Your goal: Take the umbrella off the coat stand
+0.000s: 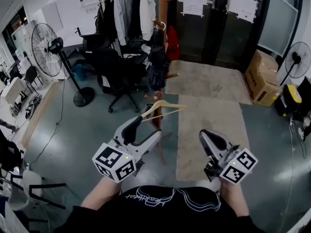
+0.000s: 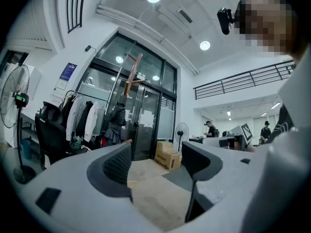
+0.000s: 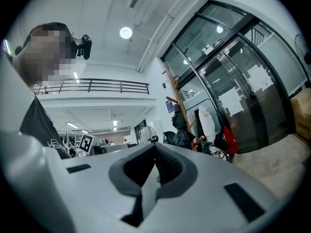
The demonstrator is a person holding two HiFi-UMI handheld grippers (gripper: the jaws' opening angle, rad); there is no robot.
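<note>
My left gripper [image 1: 145, 128], jaws spread around nothing, and my right gripper [image 1: 207, 133], jaws pressed together and empty, face the wooden coat stand [image 1: 163, 4], where the dark umbrella [image 1: 157, 57] hangs, well apart from both.

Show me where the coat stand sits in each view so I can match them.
Head view: coat stand at top centre.
Left gripper view: coat stand left of centre, upper half.
Right gripper view: coat stand just right of centre.
Shared landmark: the glass doors with paper notices.
</note>
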